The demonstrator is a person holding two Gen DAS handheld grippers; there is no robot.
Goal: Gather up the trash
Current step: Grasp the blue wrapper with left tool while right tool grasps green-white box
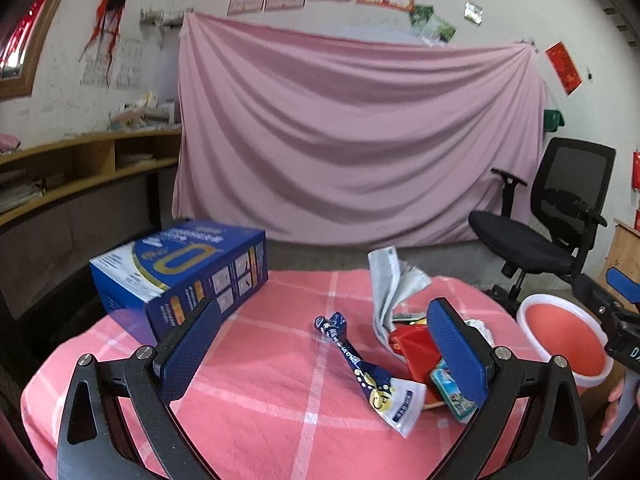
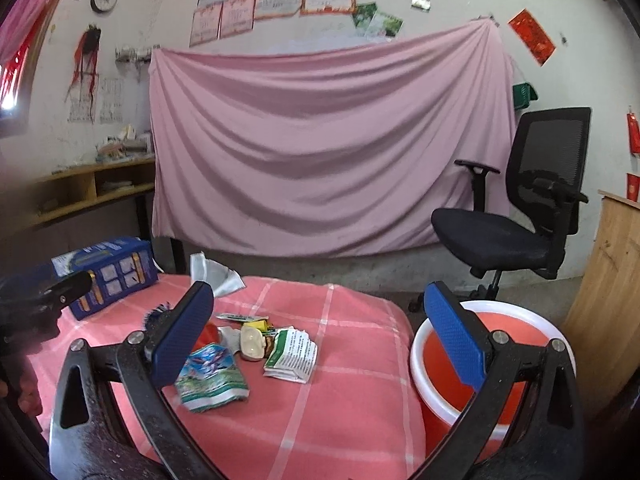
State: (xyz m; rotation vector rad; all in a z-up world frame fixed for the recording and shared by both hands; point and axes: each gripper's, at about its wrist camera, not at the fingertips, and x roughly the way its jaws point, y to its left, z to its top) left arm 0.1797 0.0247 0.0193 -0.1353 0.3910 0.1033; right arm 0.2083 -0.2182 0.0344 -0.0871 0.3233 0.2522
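Trash lies on a table under a pink checked cloth [image 1: 260, 380]. A twisted dark blue wrapper [image 1: 360, 364] lies between the fingers of my left gripper [image 1: 324, 344], which is open above it. A red packet [image 1: 416, 350] and a green-blue packet [image 1: 452, 394] sit by its right finger. My right gripper [image 2: 320, 336] is open over a green-blue packet [image 2: 212, 376], a cream plastic piece [image 2: 252, 342] and a white-green packet [image 2: 292, 354]. An orange bin with a white rim [image 2: 440, 364] stands just right of the table.
A blue carton [image 1: 180, 272] lies at the table's far left. A grey crumpled bag [image 1: 390, 284] stands at the far edge. A black office chair [image 2: 516, 216] stands behind the bin, a wooden cabinet [image 2: 608, 280] to the right, shelves [image 1: 80, 168] on the left.
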